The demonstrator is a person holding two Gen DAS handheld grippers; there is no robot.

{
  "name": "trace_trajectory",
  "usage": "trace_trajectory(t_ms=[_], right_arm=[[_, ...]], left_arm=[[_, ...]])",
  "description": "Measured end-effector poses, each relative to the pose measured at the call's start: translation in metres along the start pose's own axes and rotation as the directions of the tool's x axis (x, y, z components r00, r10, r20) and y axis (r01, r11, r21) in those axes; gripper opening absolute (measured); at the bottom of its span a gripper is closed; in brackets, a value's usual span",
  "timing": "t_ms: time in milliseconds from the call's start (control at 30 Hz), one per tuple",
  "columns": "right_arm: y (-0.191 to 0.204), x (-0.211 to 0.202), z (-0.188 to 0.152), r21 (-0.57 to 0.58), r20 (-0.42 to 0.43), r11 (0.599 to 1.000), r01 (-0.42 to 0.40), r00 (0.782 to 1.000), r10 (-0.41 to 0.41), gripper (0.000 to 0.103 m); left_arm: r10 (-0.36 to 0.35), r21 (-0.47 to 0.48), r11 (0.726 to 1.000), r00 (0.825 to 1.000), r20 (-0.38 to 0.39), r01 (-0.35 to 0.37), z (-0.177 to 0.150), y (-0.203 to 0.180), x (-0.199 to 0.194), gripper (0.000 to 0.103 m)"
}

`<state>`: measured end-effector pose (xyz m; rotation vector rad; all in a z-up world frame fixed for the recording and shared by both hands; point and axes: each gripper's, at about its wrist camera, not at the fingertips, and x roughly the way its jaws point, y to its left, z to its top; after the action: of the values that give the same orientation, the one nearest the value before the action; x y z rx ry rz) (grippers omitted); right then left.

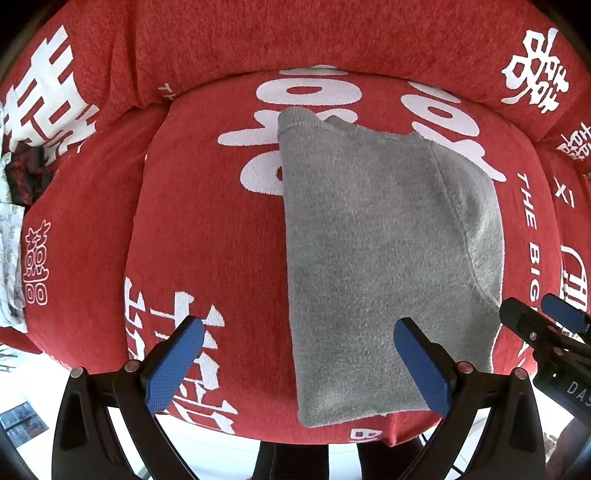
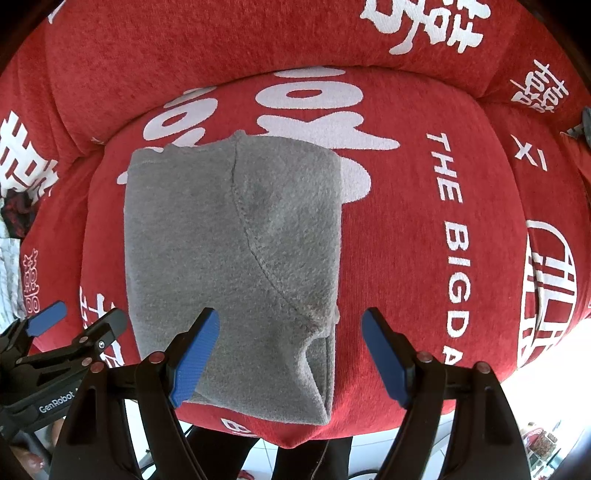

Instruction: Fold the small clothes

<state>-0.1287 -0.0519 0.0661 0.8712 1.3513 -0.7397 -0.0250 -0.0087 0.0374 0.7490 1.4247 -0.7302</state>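
Note:
A grey fleece garment (image 1: 380,251) lies folded into a long rectangle on the red sofa seat (image 1: 207,221); it also shows in the right wrist view (image 2: 229,266), with a curved seam across it. My left gripper (image 1: 299,362) is open and empty, hovering over the garment's near left edge. My right gripper (image 2: 290,354) is open and empty over the garment's near right corner. The right gripper also shows at the right edge of the left wrist view (image 1: 535,317), and the left gripper at the left edge of the right wrist view (image 2: 77,317).
The red sofa cover with white characters and the words "THE BIG" (image 2: 454,206) spans seat and backrest (image 1: 295,33). A dark red-black cloth (image 1: 27,177) and a pale floral cloth (image 1: 9,258) lie at the far left. White floor (image 2: 546,398) lies below the seat's front edge.

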Motion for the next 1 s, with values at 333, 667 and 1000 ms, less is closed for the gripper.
trace_trajectory(t_ms=[333,667,1000], right_arm=[[0.0014,0.0016,0.0002,-0.006,0.001,1.0,0.007,1.0,-0.007,0.082],[0.0049,0.0019,0.0009,-0.013,-0.001,1.0,0.01,1.0,-0.01,0.082],[0.0054,0.0014,0.0007,-0.014,0.001,1.0,0.01,1.0,-0.01,0.082]], left_arm=[[0.002,-0.003,1.0,1.0,-0.011,-0.002,0.0001,0.0004,0.0032,0.103],[0.008,0.009,1.0,1.0,-0.018,-0.008,-0.0008,-0.0001,0.0052,0.103],[0.008,0.011,1.0,1.0,-0.02,-0.008,-0.0013,-0.0003,0.0047,0.103]])
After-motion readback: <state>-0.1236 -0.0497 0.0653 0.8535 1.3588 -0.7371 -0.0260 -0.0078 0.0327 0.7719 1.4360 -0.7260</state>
